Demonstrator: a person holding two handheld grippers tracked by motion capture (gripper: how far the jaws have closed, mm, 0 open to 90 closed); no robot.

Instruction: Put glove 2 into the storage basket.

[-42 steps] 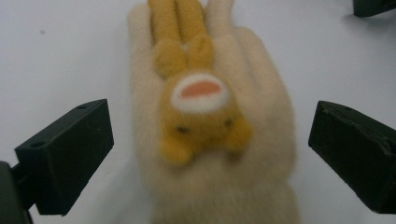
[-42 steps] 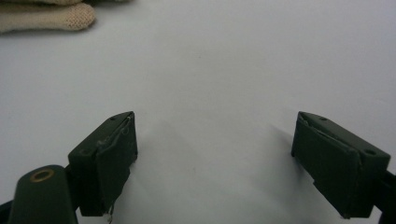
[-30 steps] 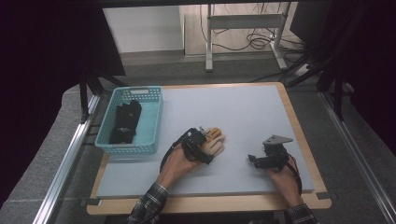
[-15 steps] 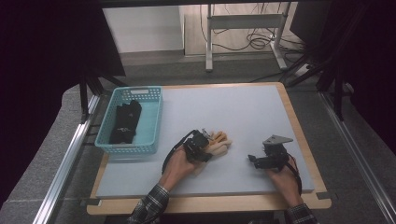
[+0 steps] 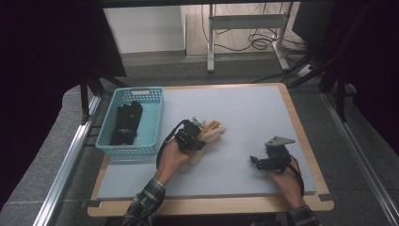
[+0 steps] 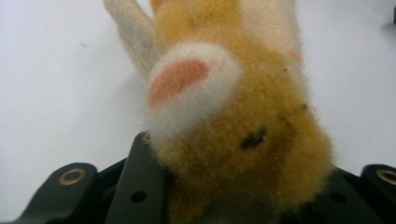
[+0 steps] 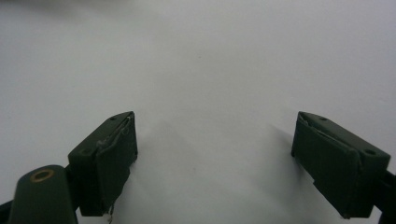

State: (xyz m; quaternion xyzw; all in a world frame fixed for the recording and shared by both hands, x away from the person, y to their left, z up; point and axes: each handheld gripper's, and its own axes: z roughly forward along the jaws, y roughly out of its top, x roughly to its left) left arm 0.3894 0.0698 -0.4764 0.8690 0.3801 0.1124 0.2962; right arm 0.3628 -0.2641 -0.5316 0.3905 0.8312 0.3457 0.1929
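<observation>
plush toy point(image 5: 210, 133) is seen from the high view near the table's point(image 5: 263, 108) middle, pinched by the left gripper point(image 5: 190, 136), whose jaws have just been closing; a blue basket point(image 5: 155, 117) sits well to its left. its orange fur and pink patch are revealed by the left gripper view, squeezed between the jaws. right gripper point(image 7: 215, 154) jaws are shown spread over bare table in the right gripper view.

Table point(image 5: 254, 108): far half and right side open, passable. Left edge blocked by blue basket point(image 5: 153, 120) holding dark items point(image 5: 126, 123). Plush toy point(image 5: 211, 133) occupies centre.
</observation>
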